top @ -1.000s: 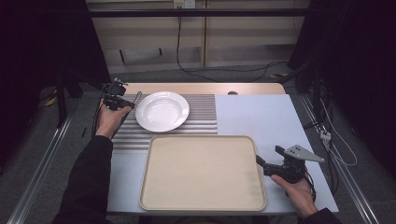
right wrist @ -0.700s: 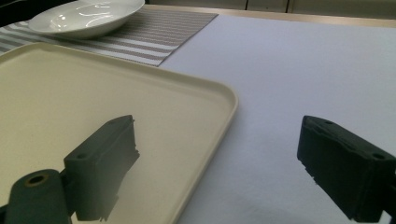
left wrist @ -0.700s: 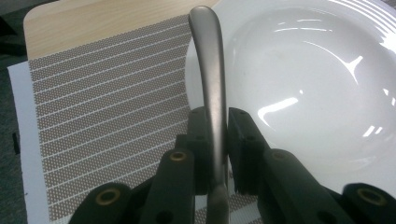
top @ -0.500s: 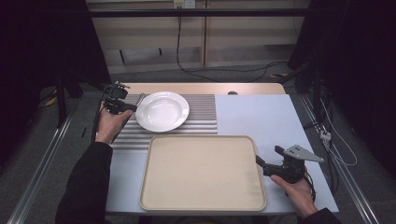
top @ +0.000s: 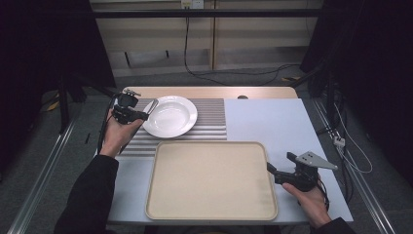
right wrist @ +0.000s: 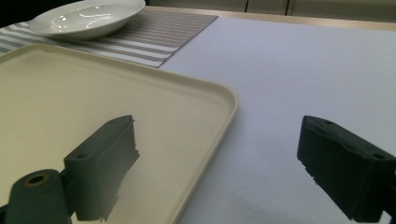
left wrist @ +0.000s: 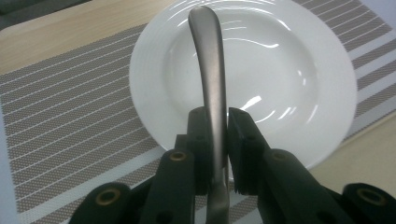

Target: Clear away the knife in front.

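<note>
A white deep plate sits on a striped grey placemat. My left gripper is at the plate's left rim, shut on the handle of a metal utensil. The handle's free end reaches over the plate; its other end is hidden. A large beige tray lies bare at the table's near middle. My right gripper stands open at the tray's right edge, nothing between its jaws.
White table covering lies bare to the right of the placemat and tray. A wooden strip runs along the table's far edge. Cables trail on the floor behind and to the right.
My left gripper has shifted a little right and nearer with the utensil, bringing the handle's end over the plate's left rim. The right gripper has stayed put.
</note>
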`<action>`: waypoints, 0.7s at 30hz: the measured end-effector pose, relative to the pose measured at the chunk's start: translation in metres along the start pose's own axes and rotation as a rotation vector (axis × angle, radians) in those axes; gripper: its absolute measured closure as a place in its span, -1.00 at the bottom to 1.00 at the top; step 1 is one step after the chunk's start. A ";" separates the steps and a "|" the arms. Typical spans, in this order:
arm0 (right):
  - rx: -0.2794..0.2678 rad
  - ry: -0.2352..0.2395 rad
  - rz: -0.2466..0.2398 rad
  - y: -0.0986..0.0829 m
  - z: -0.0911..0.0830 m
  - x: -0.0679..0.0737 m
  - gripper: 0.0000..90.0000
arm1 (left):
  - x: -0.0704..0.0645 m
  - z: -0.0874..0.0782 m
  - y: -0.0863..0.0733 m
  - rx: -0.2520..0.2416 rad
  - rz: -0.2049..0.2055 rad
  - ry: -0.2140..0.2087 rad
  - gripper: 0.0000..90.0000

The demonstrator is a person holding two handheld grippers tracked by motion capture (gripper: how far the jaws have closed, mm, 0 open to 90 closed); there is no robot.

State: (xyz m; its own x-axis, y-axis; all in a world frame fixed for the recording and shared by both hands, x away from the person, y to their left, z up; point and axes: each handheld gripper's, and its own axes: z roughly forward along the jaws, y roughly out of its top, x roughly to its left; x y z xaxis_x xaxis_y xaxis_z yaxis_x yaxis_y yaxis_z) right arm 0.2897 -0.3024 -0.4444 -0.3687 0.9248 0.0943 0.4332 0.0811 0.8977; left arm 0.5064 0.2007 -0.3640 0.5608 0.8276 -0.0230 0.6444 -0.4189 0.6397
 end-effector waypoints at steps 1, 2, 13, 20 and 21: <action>-0.001 0.001 -0.001 0.000 0.000 0.000 -0.74 | -0.003 -0.001 -0.001 -0.003 0.004 -0.004 0.77; -0.002 0.003 -0.003 0.000 0.000 0.000 -0.74 | -0.005 -0.002 -0.002 -0.007 0.009 -0.010 0.77; -0.003 0.005 -0.006 0.000 -0.001 0.001 -0.74 | -0.025 -0.010 -0.010 0.000 0.032 -0.036 0.77; -0.005 0.005 -0.005 0.001 -0.001 0.001 -0.74 | -0.039 -0.014 -0.016 -0.010 0.051 -0.063 0.77; -0.005 0.006 -0.006 0.001 -0.001 0.001 -0.74 | -0.041 -0.014 -0.016 -0.011 0.054 -0.065 0.77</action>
State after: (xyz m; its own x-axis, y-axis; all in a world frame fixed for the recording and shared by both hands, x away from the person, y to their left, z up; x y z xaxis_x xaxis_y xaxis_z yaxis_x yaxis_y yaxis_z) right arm 0.2889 -0.3012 -0.4435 -0.3764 0.9219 0.0916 0.4270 0.0850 0.9003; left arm 0.4654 0.1786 -0.3624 0.6278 0.7774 -0.0377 0.6065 -0.4582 0.6498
